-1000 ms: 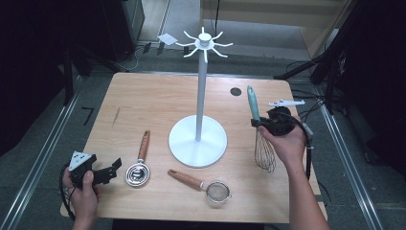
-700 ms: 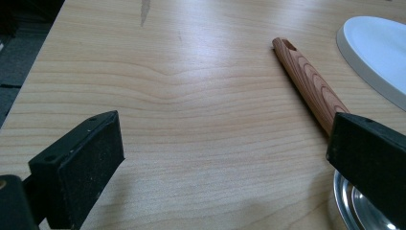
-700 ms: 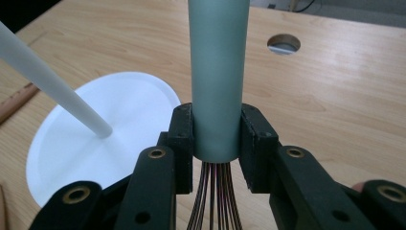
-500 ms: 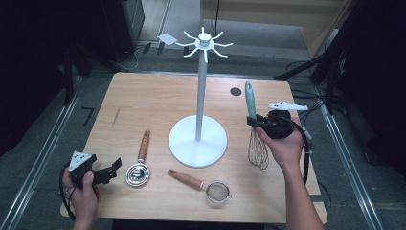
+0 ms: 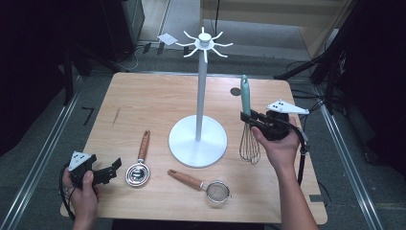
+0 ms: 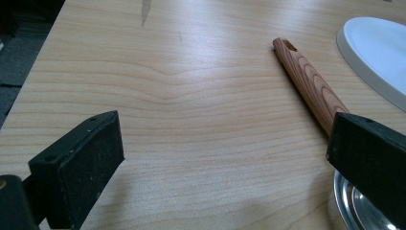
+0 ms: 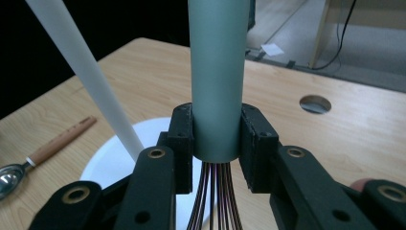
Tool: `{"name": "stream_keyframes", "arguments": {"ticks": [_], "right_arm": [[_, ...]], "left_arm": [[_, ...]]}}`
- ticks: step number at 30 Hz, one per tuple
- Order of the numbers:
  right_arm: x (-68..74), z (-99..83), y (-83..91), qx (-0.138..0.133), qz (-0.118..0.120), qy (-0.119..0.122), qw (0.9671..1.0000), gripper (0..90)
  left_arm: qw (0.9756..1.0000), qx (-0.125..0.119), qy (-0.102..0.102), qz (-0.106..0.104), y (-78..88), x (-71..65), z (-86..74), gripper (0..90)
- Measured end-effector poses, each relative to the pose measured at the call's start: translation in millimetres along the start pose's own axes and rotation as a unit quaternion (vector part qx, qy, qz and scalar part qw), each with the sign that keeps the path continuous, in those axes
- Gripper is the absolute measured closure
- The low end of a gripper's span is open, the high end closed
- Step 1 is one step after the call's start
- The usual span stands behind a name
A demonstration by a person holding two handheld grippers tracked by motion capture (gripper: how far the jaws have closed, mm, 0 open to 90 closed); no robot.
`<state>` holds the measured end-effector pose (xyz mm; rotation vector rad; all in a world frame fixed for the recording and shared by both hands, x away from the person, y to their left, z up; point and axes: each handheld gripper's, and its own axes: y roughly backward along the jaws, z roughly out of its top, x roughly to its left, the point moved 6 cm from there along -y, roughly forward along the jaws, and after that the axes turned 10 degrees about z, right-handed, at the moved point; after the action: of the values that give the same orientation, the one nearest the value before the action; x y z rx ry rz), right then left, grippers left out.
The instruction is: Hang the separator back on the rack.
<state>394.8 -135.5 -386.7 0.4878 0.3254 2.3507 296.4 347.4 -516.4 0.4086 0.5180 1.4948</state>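
Now, whisk axis: the whisk is held near upright, its teal handle pointing up and slightly away, its wire loops hanging down toward the table.
Whisk place: it is carried right of the white stand, near its base, clear of the tabletop.
Right gripper: its jaws are clamped on the lower end of the handle, just above the wires.
Left gripper: its jaws are spread wide with nothing between them, beside the wooden-handled scoop.
Change: the whisk is seen raised and stood straighter than a second earlier, when its wires lay closer to the table; the left gripper is unchanged.
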Motion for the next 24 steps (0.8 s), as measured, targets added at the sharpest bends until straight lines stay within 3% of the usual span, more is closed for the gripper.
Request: {"name": "stream_keyframes", "arguments": {"ticks": [5,24], "right_arm": [[10.1,8.4,2.8,-0.026,0.019,0.011,0.9994,70.8],[37.4,26.7,5.5,-0.082,0.042,0.059,0.994,70.9]], "left_arm": [[1.0,0.0,0.001,0.0,-0.1,0.0,0.1,0.0],[1.0,0.0,0.0,0.0,-0.1,-0.1,0.1,0.0]]}}
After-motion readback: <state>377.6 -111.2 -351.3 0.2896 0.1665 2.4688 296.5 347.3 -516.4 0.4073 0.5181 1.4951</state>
